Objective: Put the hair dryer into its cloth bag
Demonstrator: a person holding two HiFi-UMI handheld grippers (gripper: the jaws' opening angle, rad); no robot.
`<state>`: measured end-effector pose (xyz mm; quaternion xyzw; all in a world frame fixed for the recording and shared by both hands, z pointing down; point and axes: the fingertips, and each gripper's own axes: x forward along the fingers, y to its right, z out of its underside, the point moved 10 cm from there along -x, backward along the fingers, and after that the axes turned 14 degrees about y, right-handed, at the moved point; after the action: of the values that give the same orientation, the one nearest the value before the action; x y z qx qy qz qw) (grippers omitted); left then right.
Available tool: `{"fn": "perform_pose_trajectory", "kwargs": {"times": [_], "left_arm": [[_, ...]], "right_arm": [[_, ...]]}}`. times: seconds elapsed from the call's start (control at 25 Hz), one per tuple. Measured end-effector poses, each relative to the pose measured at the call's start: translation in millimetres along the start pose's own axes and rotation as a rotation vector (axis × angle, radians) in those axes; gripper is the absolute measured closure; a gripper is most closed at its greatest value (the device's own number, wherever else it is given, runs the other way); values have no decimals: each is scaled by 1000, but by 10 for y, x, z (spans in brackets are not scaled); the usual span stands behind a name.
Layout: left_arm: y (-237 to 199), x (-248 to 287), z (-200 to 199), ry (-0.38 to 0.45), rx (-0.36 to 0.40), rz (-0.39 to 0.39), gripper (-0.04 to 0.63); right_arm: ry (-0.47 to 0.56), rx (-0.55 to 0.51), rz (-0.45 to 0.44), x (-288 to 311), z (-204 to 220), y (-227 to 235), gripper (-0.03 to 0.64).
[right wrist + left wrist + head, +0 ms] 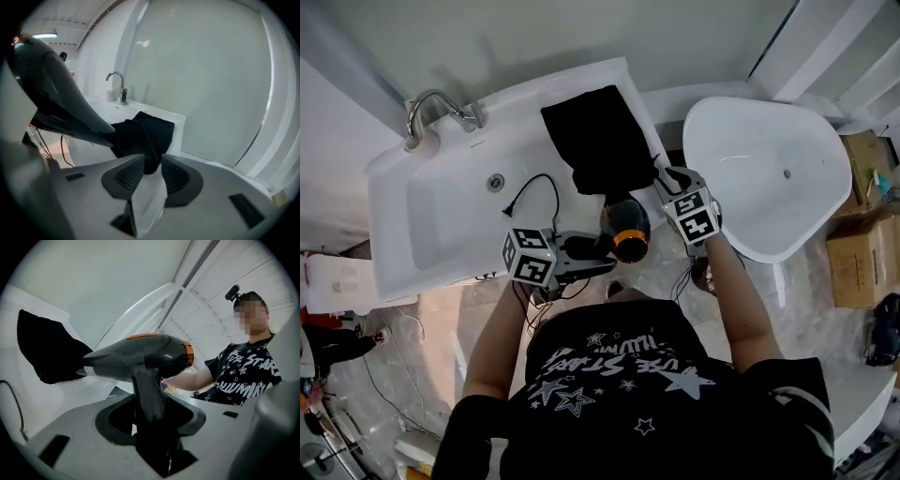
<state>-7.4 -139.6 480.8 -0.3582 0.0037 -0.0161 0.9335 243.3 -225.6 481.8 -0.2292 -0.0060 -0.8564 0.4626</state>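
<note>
My left gripper (581, 251) (150, 404) is shut on the handle of the dark grey hair dryer (625, 231) (140, 355), which has an orange ring at its rear. The dryer is held level over the counter's front edge, its nozzle towards the black cloth bag (600, 136) (47, 350). The bag lies crumpled on the white counter beside the sink. My right gripper (662, 174) (151, 171) is at the bag's near right corner, jaws apart, and a fold of the bag (145, 133) hangs between their tips. In the right gripper view the dryer (51, 93) fills the left side.
The white sink basin (450, 225) with a chrome faucet (436, 108) lies left of the bag. The dryer's black cord (534, 187) loops on the counter. A white bathtub (769, 178) stands to the right, with cardboard boxes (862, 253) beyond it.
</note>
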Motion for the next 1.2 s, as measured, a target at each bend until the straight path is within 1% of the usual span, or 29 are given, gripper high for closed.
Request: {"fn": "perform_pose_trajectory", "kwargs": {"times": [0.12, 0.32, 0.36, 0.4, 0.44, 0.52, 0.68, 0.76, 0.84, 1.0, 1.08, 1.2], "left_arm": [[-58, 72, -20, -24, 6, -9, 397], [-85, 87, -34, -40, 7, -2, 397], [-92, 91, -32, -45, 10, -1, 397], [-100, 96, -29, -50, 11, -2, 397], [-110, 101, -26, -57, 12, -5, 397], [-130, 110, -29, -71, 17, -10, 397], [-134, 175, -69, -99, 63, -23, 397], [-139, 202, -95, -117, 99, -30, 397], [-167, 223, -126, -141, 126, -37, 397], [-260, 306, -199, -186, 154, -55, 397], [-310, 347, -235, -214, 174, -70, 397], [-375, 405, -283, -272, 222, -97, 399]], "right_arm": [[-19, -22, -45, 161, 47, 54, 495], [-62, -132, -104, 383, 42, 46, 497], [-64, -145, -104, 412, 39, 41, 515], [-63, -152, -99, 434, 34, 40, 555], [-57, -154, -93, 448, 24, 42, 586], [-37, -141, -100, 459, -14, 51, 592], [2, -130, -159, 429, -83, 105, 597], [6, -129, -175, 413, -104, 123, 597], [13, -103, -185, 398, -116, 128, 597], [33, -71, -217, 343, -127, 169, 598], [43, -69, -235, 321, -135, 179, 597], [59, -67, -257, 299, -165, 190, 598]]}}
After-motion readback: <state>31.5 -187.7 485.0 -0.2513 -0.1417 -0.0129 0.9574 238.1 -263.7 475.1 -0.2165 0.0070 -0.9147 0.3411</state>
